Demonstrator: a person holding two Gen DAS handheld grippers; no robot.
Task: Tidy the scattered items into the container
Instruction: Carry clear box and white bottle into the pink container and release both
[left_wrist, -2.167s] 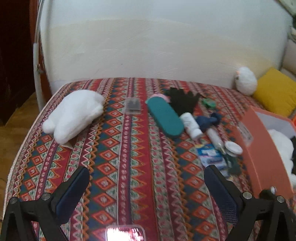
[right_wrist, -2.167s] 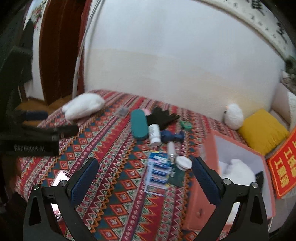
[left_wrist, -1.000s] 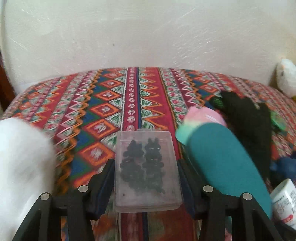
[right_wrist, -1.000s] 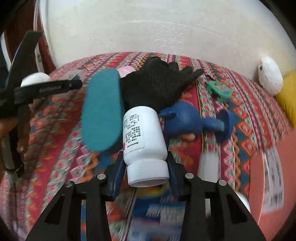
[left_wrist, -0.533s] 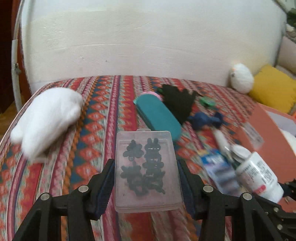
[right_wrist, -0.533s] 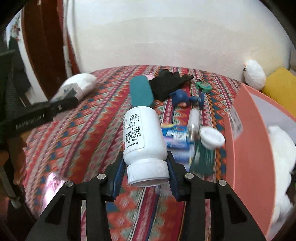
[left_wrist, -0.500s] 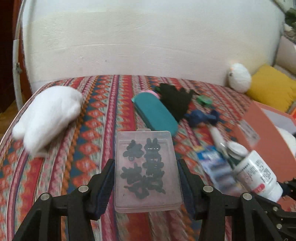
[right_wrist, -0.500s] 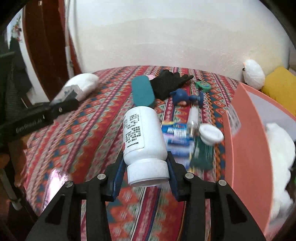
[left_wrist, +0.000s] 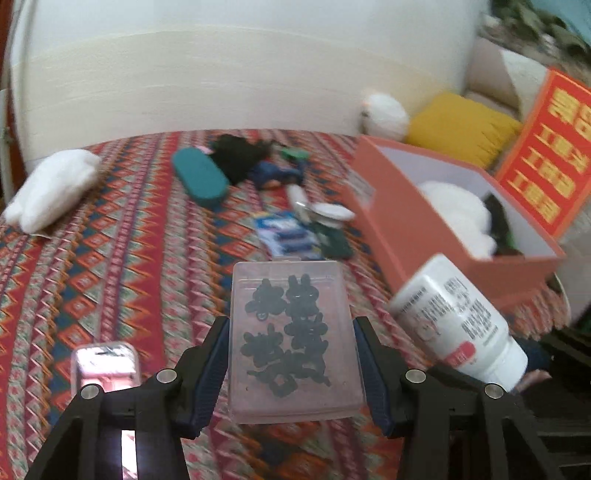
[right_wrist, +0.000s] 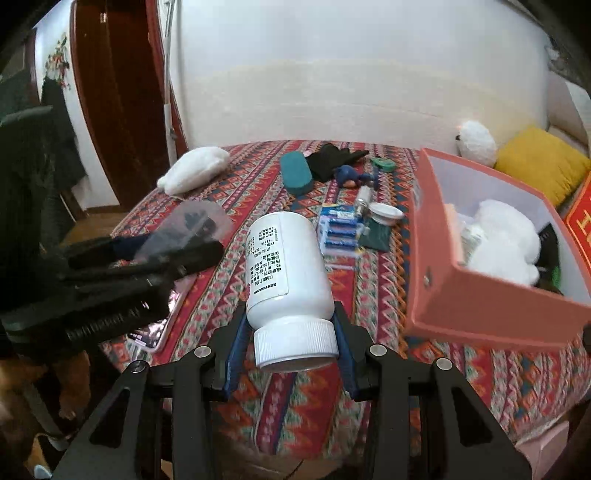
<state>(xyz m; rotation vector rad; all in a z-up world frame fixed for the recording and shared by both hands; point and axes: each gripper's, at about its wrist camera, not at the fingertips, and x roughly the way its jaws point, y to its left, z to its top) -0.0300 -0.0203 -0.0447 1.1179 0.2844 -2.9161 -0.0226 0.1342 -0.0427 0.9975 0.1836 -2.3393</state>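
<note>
My left gripper (left_wrist: 291, 354) is shut on a clear plastic case (left_wrist: 293, 343) with small black pieces inside, held above the patterned bedspread. My right gripper (right_wrist: 291, 332) is shut on a white pill bottle (right_wrist: 288, 273), cap toward the camera; the bottle (left_wrist: 458, 317) also shows at the right of the left wrist view. The orange box (right_wrist: 480, 295) stands to the right with a white plush toy (right_wrist: 502, 236) and dark items inside. Left on the bed are a teal case (right_wrist: 296, 177), a black glove (right_wrist: 332, 157), a blue toy (right_wrist: 351, 175), a battery pack (right_wrist: 340, 229) and a white lid (right_wrist: 386, 212).
A white plush (right_wrist: 194, 168) lies at the bed's left edge and a phone (left_wrist: 105, 363) near the front edge. A white fluffy toy (right_wrist: 476, 142) and a yellow cushion (right_wrist: 539, 171) sit beyond the box. A red sign (left_wrist: 550, 147) leans at the right.
Both grippers have pulled back and swung right with their loads, so the orange box is now nearer and more in view. The case and bottle stay gripped.
</note>
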